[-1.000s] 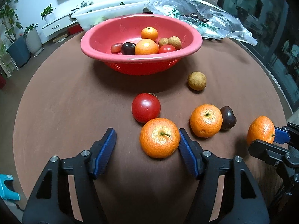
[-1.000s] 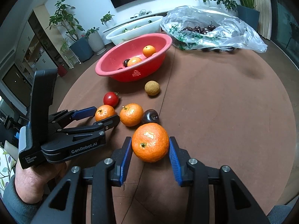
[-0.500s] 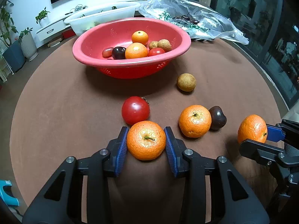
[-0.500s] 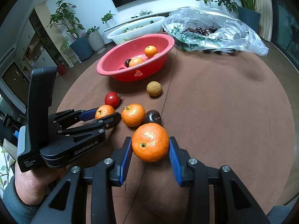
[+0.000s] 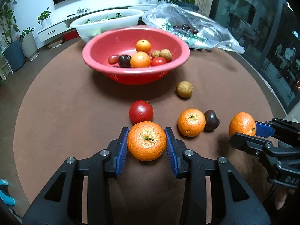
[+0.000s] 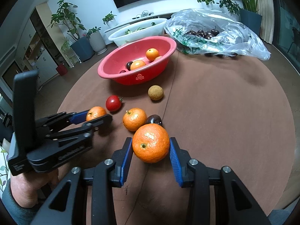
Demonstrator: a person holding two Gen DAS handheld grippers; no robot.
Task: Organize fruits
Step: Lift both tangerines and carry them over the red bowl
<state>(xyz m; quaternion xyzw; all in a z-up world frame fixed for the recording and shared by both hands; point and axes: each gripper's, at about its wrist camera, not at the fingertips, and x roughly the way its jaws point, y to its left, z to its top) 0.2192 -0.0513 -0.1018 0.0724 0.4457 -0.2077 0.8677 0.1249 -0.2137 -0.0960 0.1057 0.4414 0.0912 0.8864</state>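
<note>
My left gripper (image 5: 146, 140) is shut on a mandarin (image 5: 146, 146), both blue pads pressed against its sides just above the brown table. My right gripper (image 6: 151, 144) is shut on a second mandarin (image 6: 151, 150), also seen from the left wrist view at the right edge. Loose on the table lie a red tomato (image 5: 141, 112), a third mandarin (image 5: 191, 122), a dark plum (image 5: 211, 120) and a tan round fruit (image 5: 184, 89). Beyond them stands the red bowl (image 5: 131, 72), which holds several fruits.
A white basin (image 5: 105, 21) and a clear plastic bag of dark fruit (image 5: 196, 30) sit behind the bowl. The round table's edge (image 5: 262, 86) curves close on the right. A person's hand (image 6: 24, 189) holds the left gripper's handle.
The left gripper's jaws went from wide apart to shut on the mandarin, then rose slightly with it. The right gripper and its mandarin stayed put.
</note>
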